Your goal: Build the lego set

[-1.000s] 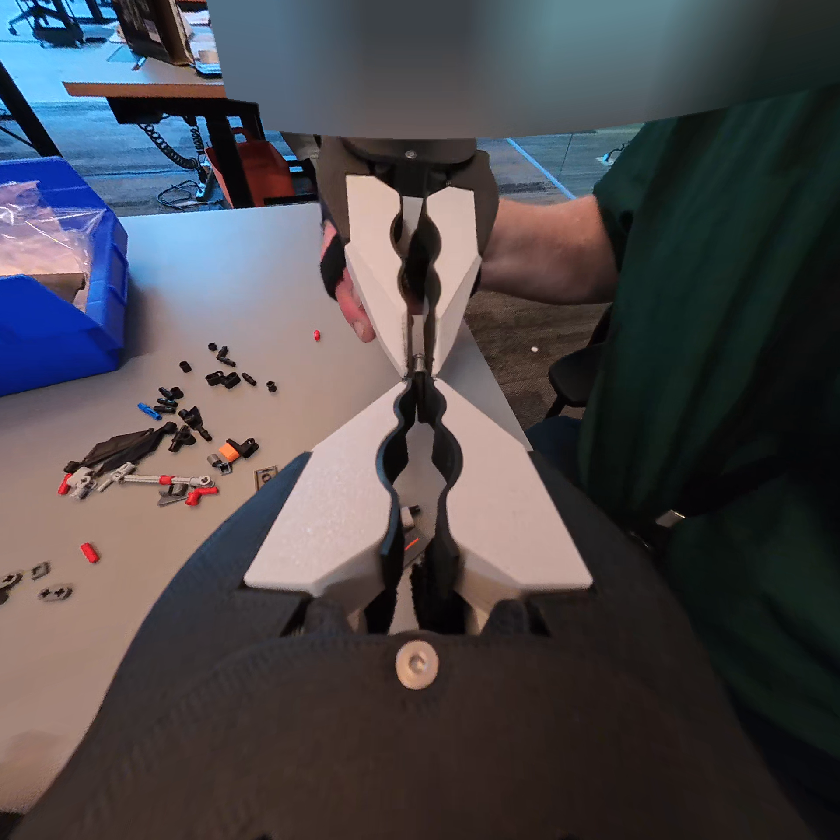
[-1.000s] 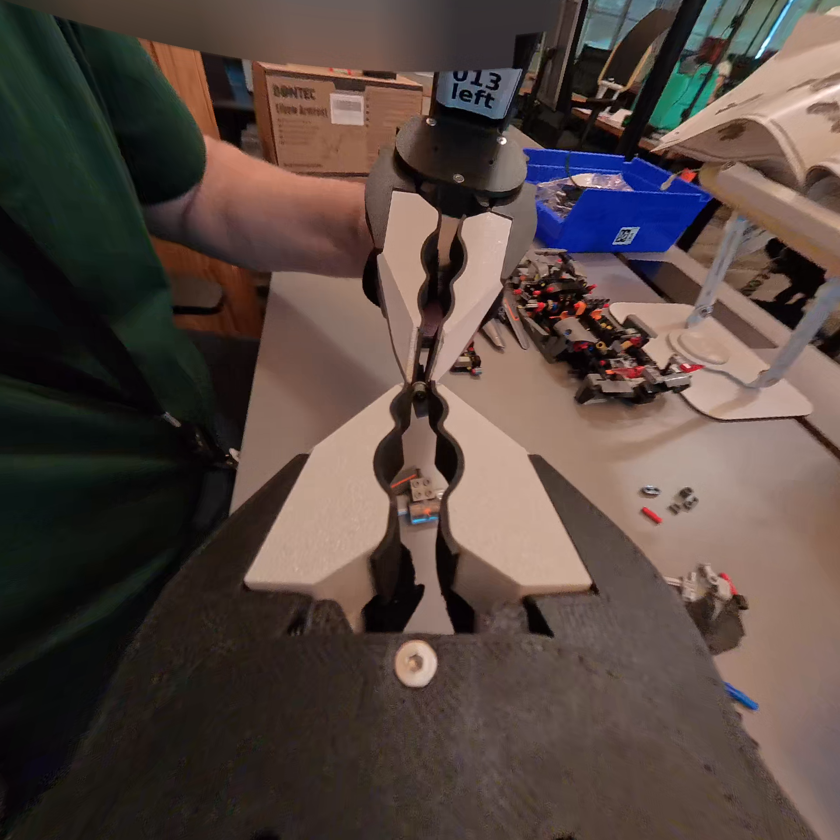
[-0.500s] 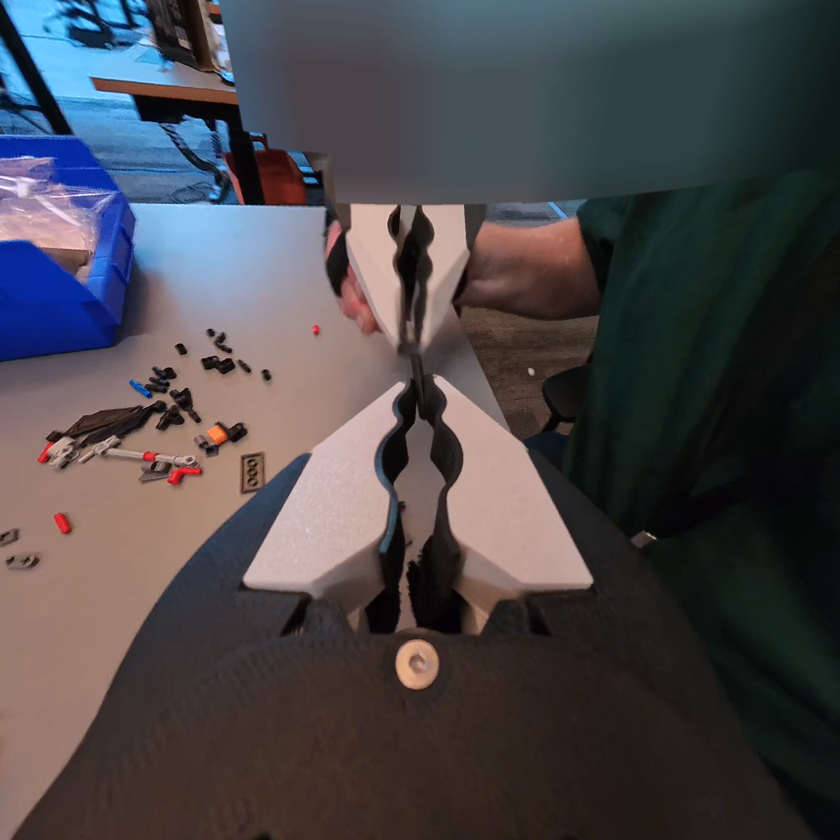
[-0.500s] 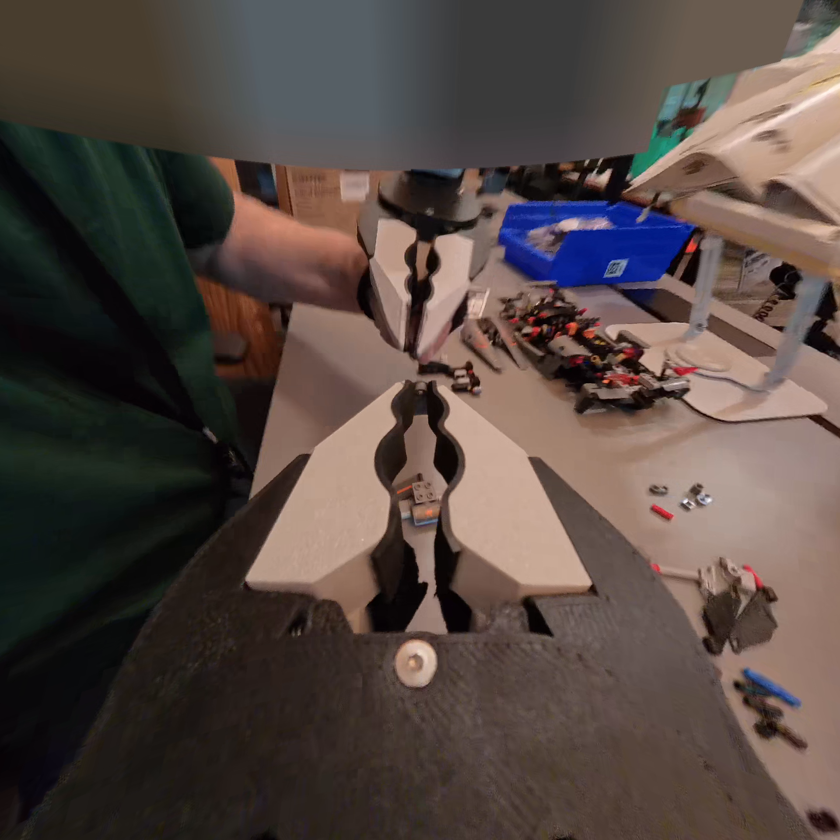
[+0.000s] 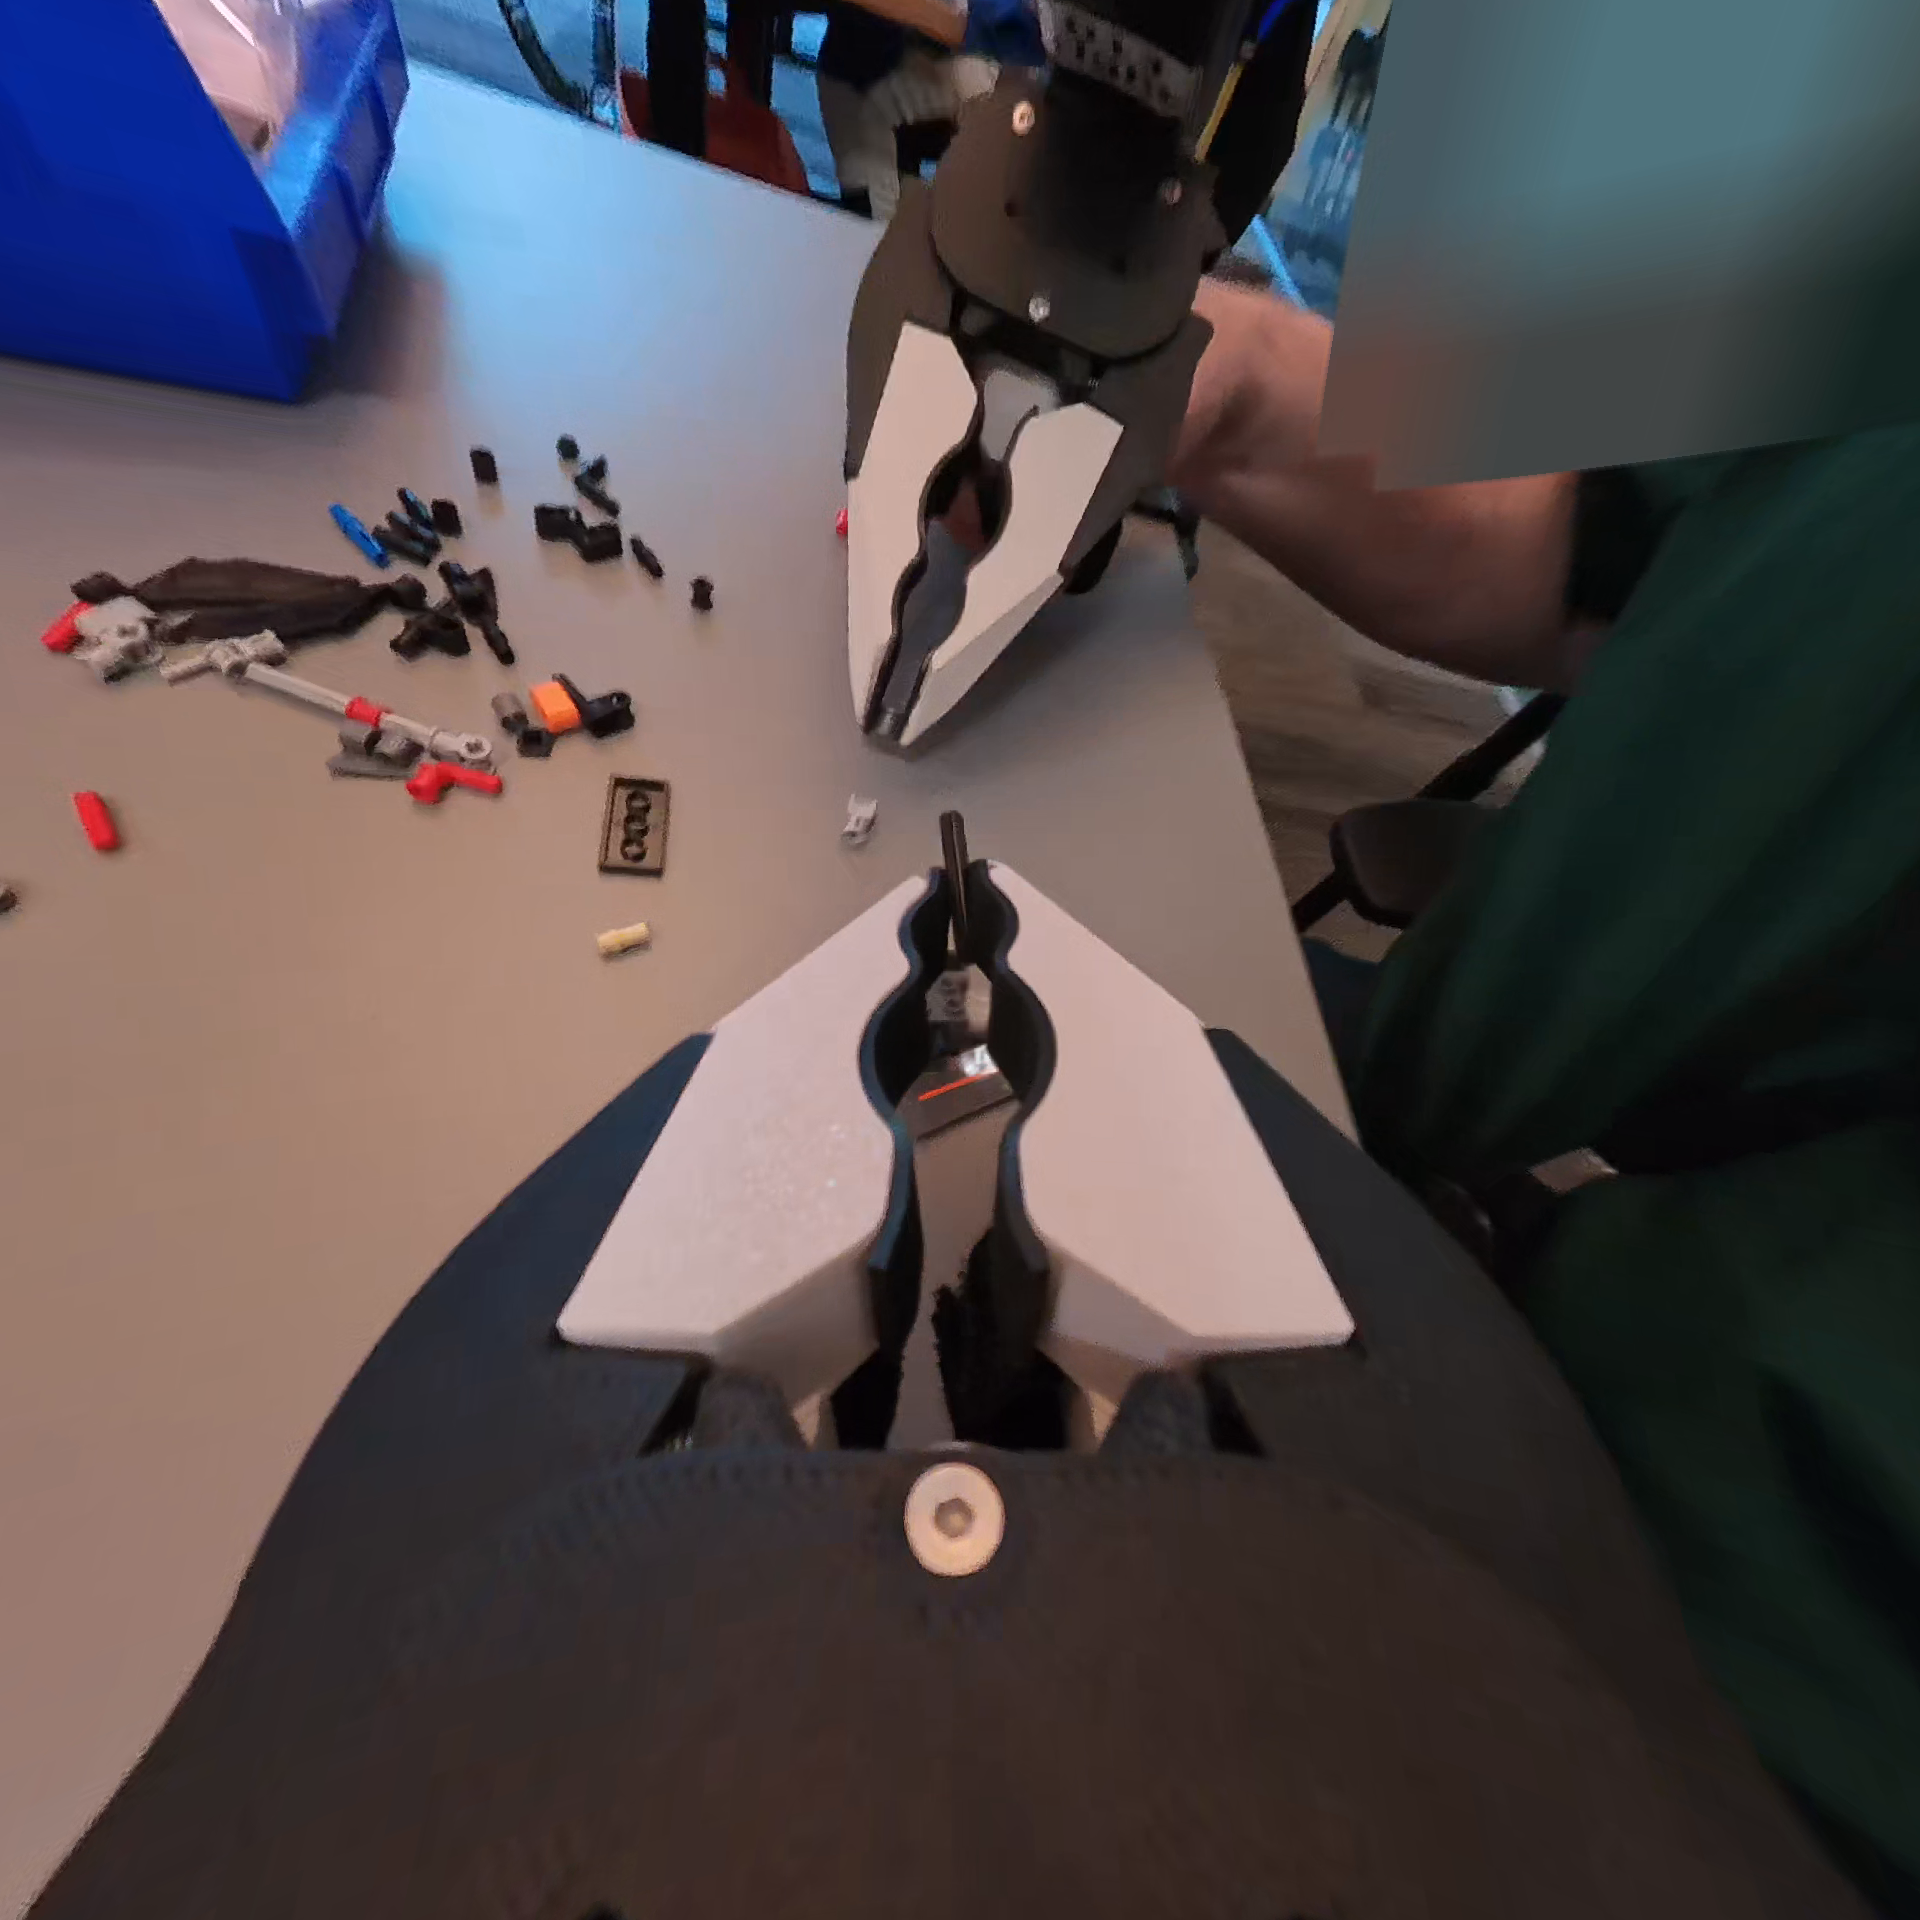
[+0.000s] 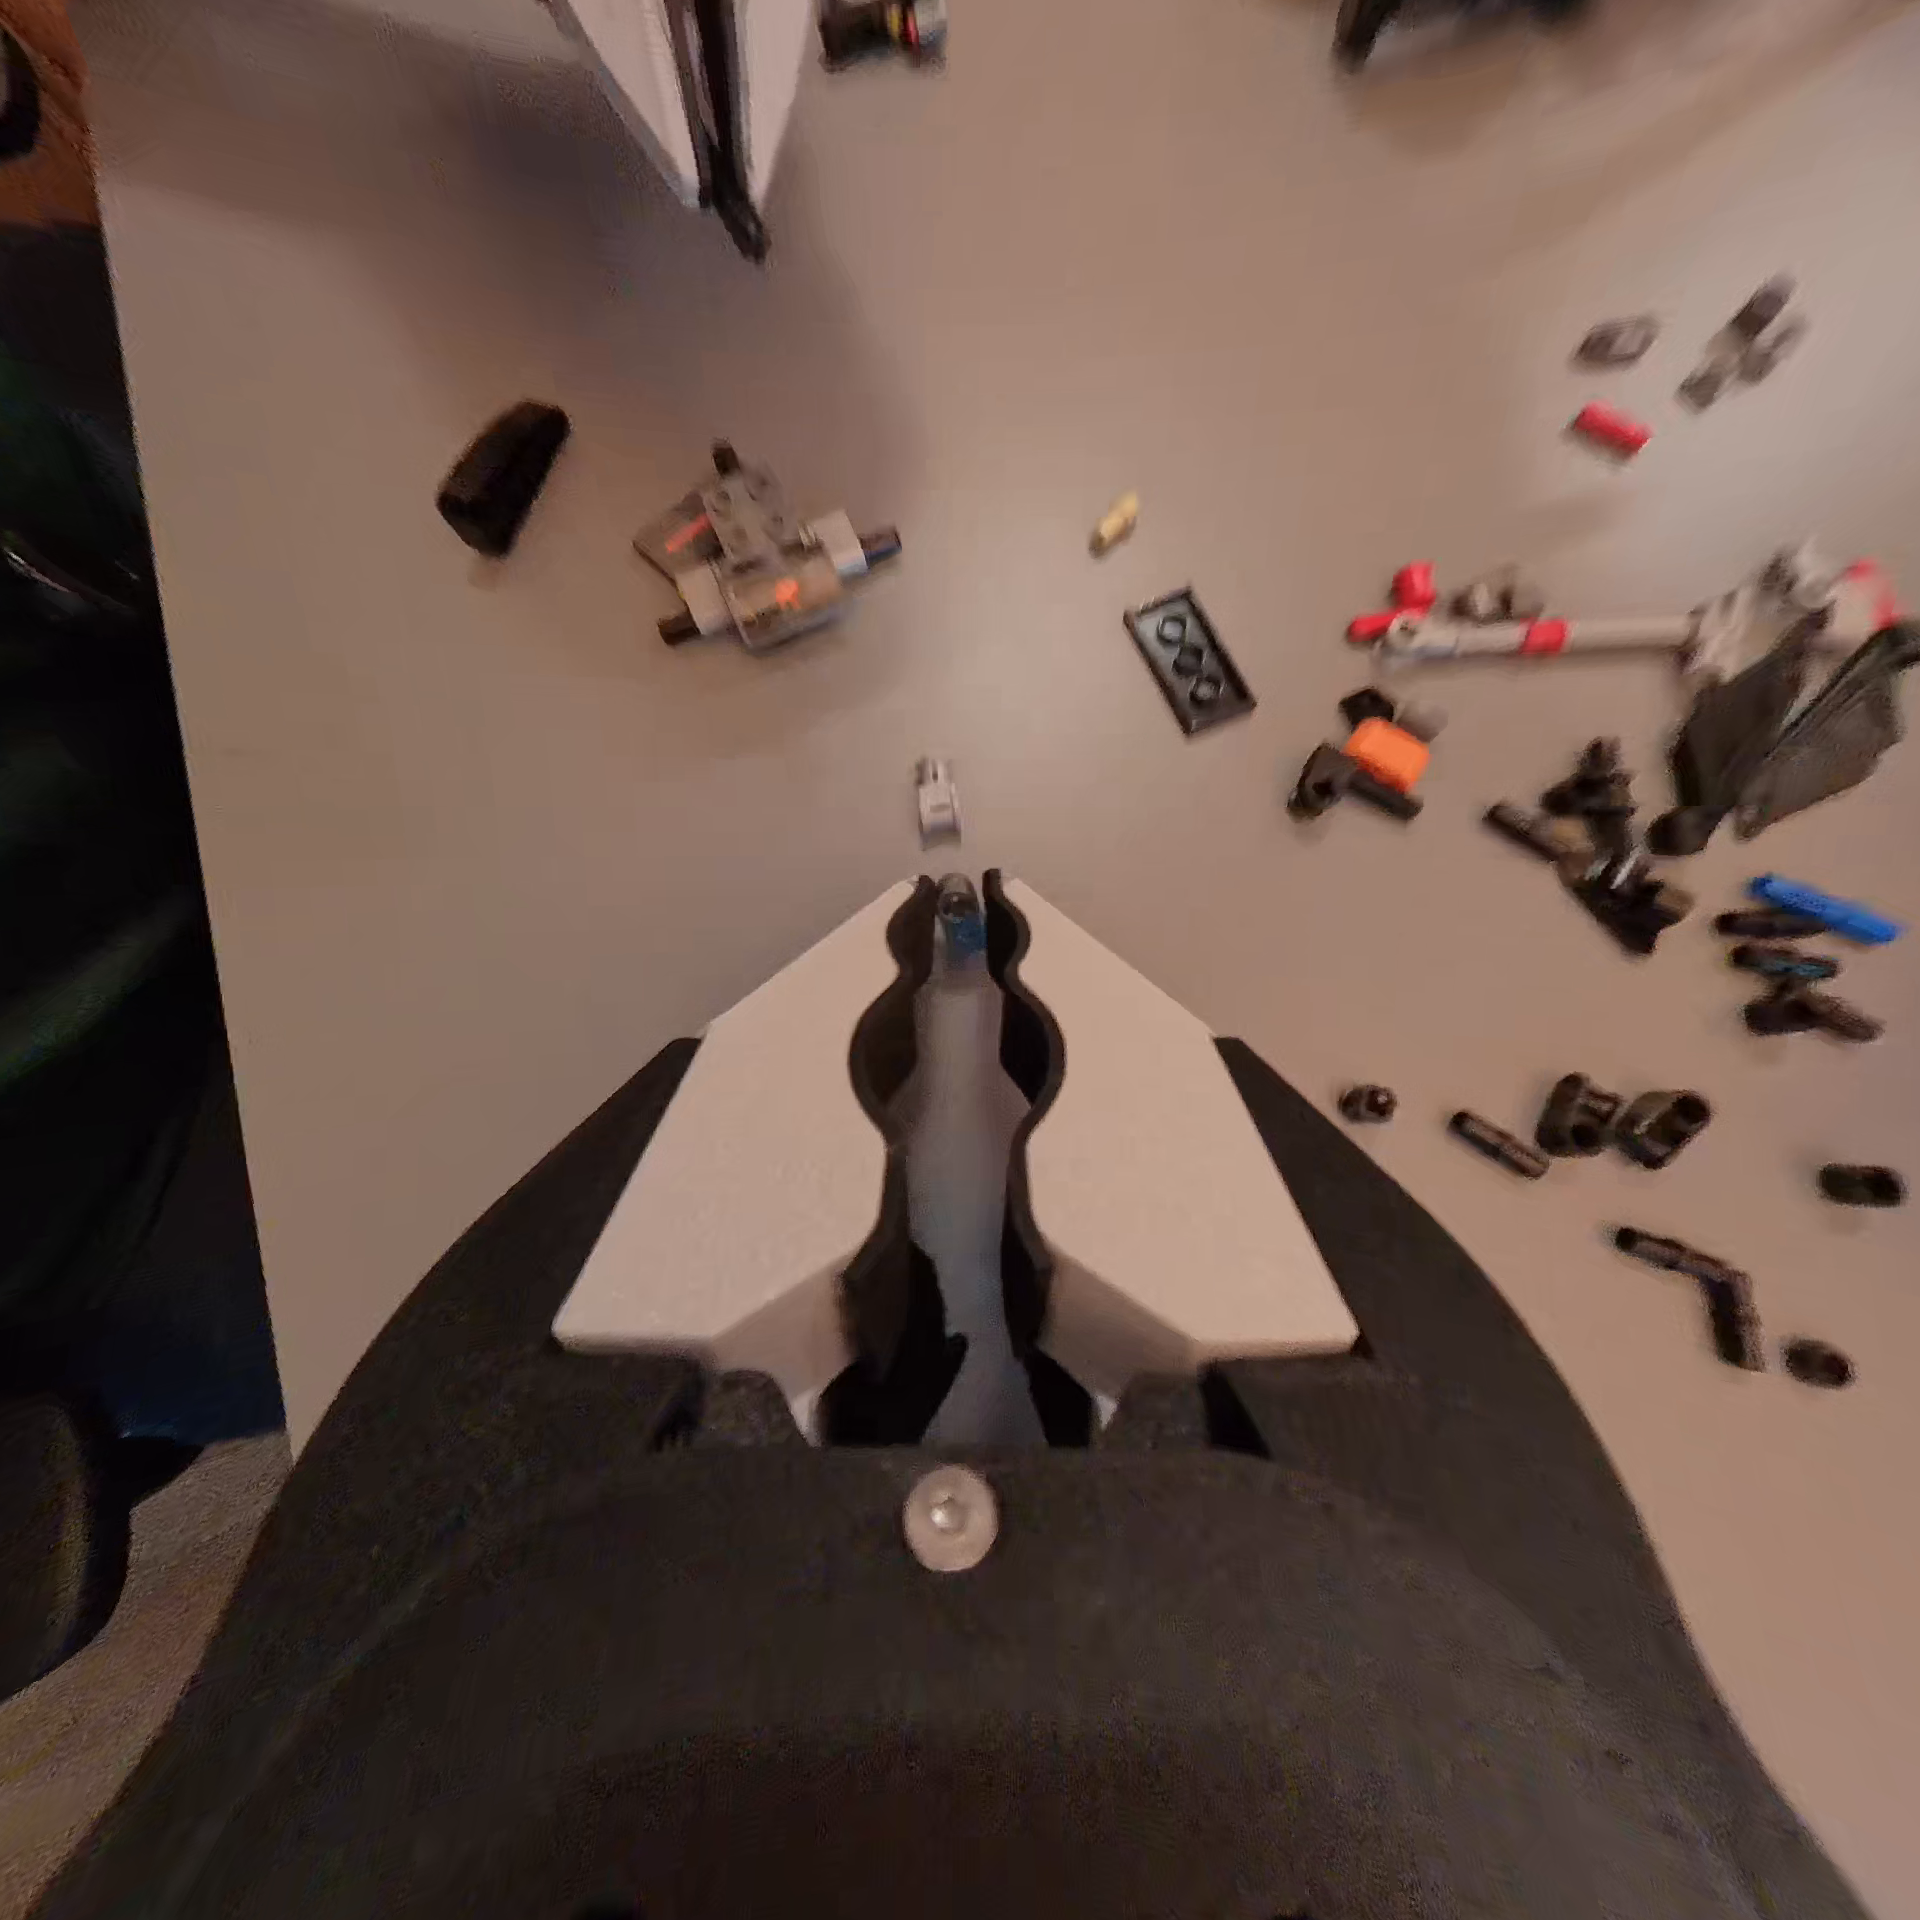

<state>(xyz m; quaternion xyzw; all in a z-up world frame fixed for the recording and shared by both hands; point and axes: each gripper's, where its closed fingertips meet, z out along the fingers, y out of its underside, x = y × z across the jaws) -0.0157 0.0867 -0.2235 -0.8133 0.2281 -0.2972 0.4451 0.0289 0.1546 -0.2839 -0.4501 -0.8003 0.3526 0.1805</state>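
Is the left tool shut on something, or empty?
Shut on a black pin: the left tool has its tips pinched around it, and the pin pokes out past them.

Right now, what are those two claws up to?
Left gripper shut on black axle. Right gripper shut on small blue-grey pin, above small grey connector. Nothing between.

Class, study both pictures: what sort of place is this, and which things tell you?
Probably a workshop or lab bench for assembly: a grey table strewn with small plastic building pieces, a blue storage bin, and more desks behind.

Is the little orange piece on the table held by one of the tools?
No. The orange piece lies loose on the grey table among black parts, apart from both tools.
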